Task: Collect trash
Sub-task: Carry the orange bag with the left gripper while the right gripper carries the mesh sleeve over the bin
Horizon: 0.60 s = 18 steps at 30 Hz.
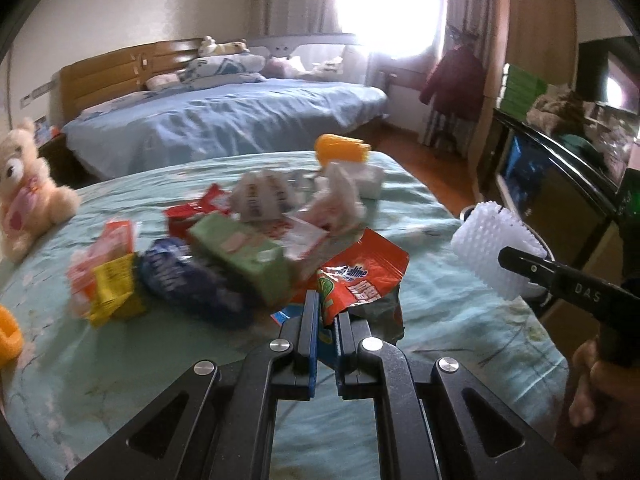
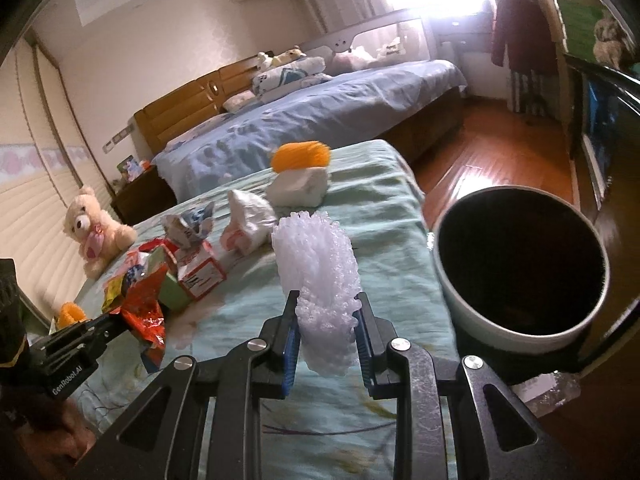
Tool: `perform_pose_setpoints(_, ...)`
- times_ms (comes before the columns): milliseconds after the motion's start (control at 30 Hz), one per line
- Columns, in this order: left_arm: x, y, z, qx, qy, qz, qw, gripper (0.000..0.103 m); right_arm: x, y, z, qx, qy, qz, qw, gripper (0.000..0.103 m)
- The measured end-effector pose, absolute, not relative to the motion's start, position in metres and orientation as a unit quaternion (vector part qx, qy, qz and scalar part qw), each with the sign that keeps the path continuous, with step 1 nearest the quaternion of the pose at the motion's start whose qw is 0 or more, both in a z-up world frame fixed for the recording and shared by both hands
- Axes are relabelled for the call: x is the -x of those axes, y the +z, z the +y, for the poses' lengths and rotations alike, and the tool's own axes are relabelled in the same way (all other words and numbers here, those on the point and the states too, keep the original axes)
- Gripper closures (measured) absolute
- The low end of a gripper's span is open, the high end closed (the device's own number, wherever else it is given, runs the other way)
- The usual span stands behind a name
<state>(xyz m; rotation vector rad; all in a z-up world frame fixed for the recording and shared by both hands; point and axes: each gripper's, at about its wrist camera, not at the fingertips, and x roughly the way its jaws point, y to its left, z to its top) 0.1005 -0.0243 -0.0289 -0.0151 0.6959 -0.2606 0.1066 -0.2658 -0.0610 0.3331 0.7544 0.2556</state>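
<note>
My left gripper [image 1: 327, 312] is shut on an orange snack bag [image 1: 360, 276], held just above the green bedspread; it also shows in the right wrist view [image 2: 146, 308]. My right gripper [image 2: 326, 308] is shut on a white foam fruit net [image 2: 320, 264], also seen in the left wrist view [image 1: 494, 246]. A white bin with a dark inside [image 2: 520, 264] stands off the bed's right edge, right of the right gripper. More trash lies on the bed: a green carton [image 1: 240, 256], a blue wrapper [image 1: 180, 276], a yellow wrapper [image 1: 114, 288], a red box [image 2: 200, 272] and a white plastic bag [image 2: 248, 220].
A teddy bear [image 1: 24, 192] sits at the bed's left. An orange net [image 2: 300, 156] rests on a white pack [image 2: 298, 188] at the far end. A second bed [image 1: 224, 120] lies beyond. Wooden floor [image 2: 492, 168] and a dark cabinet [image 1: 560, 184] are at right.
</note>
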Motion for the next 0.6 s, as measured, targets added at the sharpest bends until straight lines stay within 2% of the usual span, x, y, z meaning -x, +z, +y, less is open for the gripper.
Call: perform_pose_setpoints(600, -0.152, -0.03, -0.114, -0.036, -0.195, 0.348, 0.916, 0.098, -0.107, -0.069, -0.346, -0.19, 0.05, 0.364, 0.91, 0.078)
